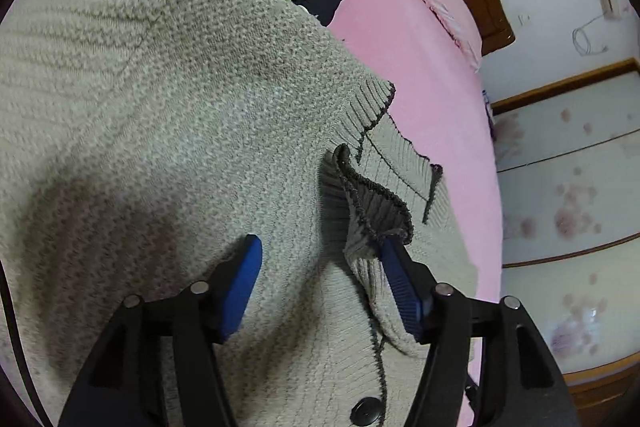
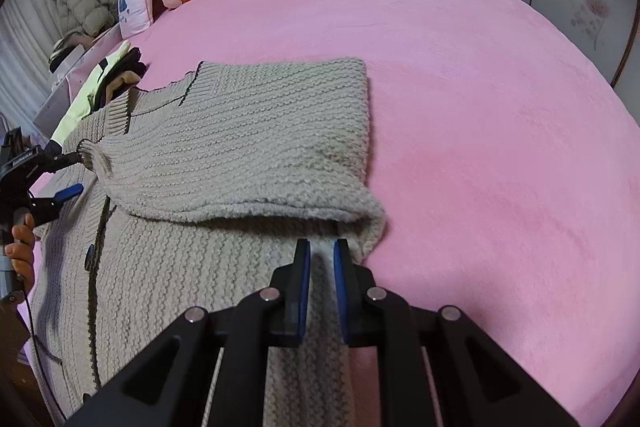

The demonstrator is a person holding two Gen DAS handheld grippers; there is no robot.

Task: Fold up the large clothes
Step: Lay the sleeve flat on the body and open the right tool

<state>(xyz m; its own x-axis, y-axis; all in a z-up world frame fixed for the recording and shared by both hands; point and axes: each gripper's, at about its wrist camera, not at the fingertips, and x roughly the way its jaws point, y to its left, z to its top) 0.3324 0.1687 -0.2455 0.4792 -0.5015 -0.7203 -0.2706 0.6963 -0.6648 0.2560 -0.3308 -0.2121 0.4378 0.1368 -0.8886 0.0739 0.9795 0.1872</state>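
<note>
Right wrist view: grey chunky-knit cardigan [image 2: 224,155] spread on a pink bed cover [image 2: 480,107], one sleeve already folded across the front, lying flat with a neat outer edge. Right gripper [image 2: 320,255] narrow, pads clamped on a thick fold of knit at the near edge. Left gripper [image 2: 74,173] at the far left, held by a hand [image 2: 20,247], jaws parted around the sleeve's ribbed cuff [image 2: 92,155]. Left wrist view: same left gripper [image 1: 320,247] standing wide, one blue pad touching the dark-trimmed cuff [image 1: 372,203] without pinching it, so apparently released. Judged roughly a third done: other sleeve and body folds seemingly not yet made. Heavy, soft, ribbed knit with dark piping and a dark button [image 1: 365,410]; other clothes piled beyond.
</note>
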